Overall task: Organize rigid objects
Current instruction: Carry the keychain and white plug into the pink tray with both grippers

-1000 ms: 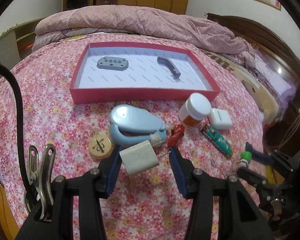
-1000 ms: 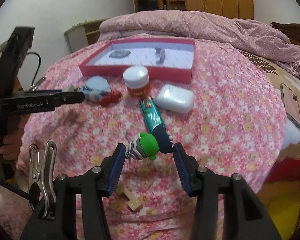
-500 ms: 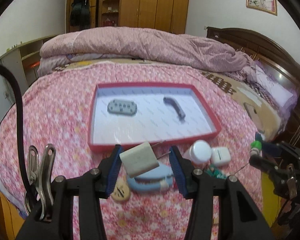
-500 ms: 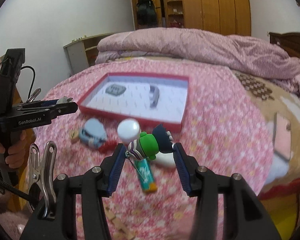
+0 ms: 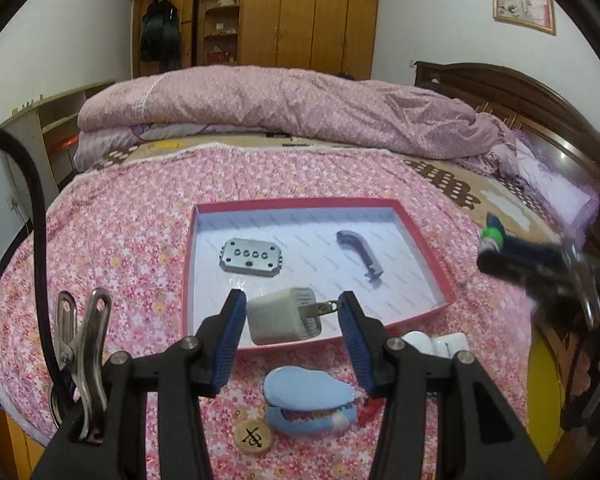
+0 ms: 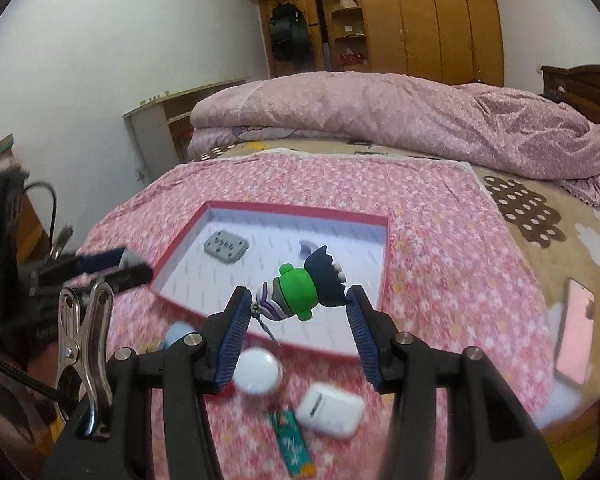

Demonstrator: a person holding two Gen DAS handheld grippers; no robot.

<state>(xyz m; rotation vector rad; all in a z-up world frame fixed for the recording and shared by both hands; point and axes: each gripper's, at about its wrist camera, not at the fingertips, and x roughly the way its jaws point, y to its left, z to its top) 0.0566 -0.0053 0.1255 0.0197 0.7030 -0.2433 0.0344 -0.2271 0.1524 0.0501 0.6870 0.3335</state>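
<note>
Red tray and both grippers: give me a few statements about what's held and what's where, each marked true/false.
1. The left gripper holds a white plug charger. True.
2. The red tray holds nothing yet. False: a grey metal plate and a dark curved part lie in it.
3. The right gripper holds a green toy figure. True.
4. The white earbud case sits inside the tray. False: it lies on the floral bedspread, outside the tray's near wall.
5. The wooden chess piece lies on the bedspread beside the blue clamshell item. True.
</note>
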